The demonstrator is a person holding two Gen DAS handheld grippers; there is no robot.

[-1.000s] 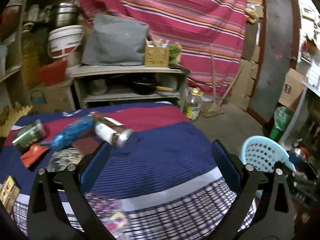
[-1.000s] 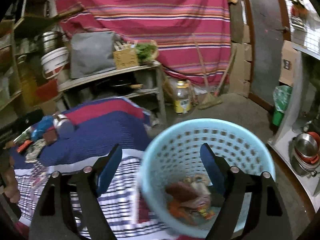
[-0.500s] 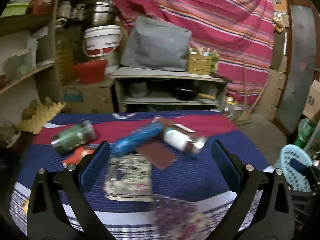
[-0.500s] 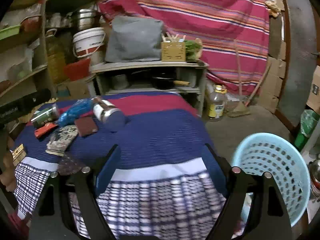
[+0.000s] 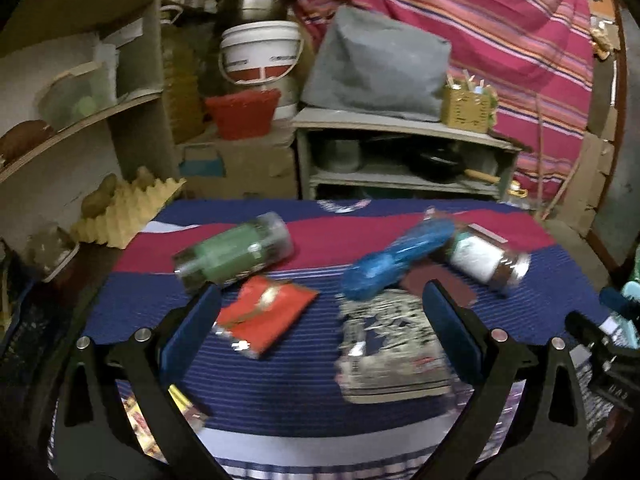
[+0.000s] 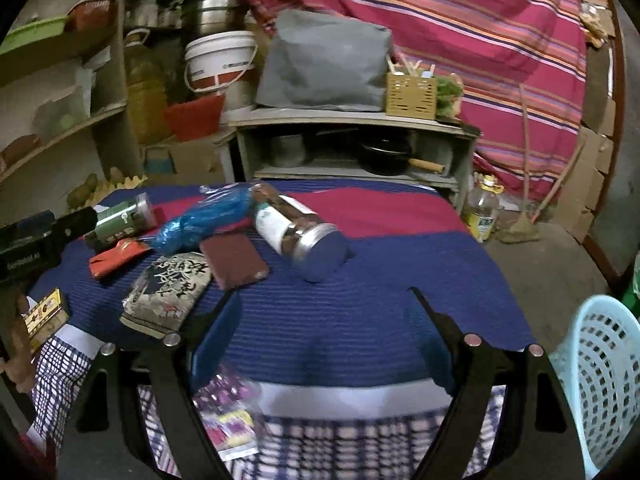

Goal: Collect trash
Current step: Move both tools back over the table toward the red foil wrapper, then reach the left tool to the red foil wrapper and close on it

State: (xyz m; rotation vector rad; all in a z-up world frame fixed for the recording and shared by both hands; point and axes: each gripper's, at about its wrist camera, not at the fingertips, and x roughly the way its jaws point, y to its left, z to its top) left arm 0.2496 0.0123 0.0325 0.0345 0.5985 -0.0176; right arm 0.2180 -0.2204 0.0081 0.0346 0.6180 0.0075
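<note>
Trash lies on the blue and red striped cloth (image 5: 280, 392): a green jar (image 5: 234, 254), a red packet (image 5: 266, 316), a blue plastic bag (image 5: 394, 264), a glass jar with a metal lid (image 5: 486, 260), a maroon flat piece (image 6: 234, 262) and a patterned pouch (image 5: 390, 350). My left gripper (image 5: 320, 322) is open and empty, just above the red packet and the pouch. My right gripper (image 6: 324, 322) is open and empty over the cloth's near edge, with a purple packet (image 6: 226, 412) under its left finger. The light blue trash basket (image 6: 600, 380) stands at the right.
A yellow box (image 6: 44, 314) lies at the cloth's left edge. Behind the table stand a grey shelf unit (image 5: 400, 152) with pans, a white bucket (image 5: 260, 54), a red basket (image 5: 242, 114) and wall shelves at left. An oil bottle (image 6: 482, 210) stands on the floor.
Both grippers swung left, away from the basket and toward the trash on the cloth. The left gripper moved closer to the red packet and the pouch. Both stayed open.
</note>
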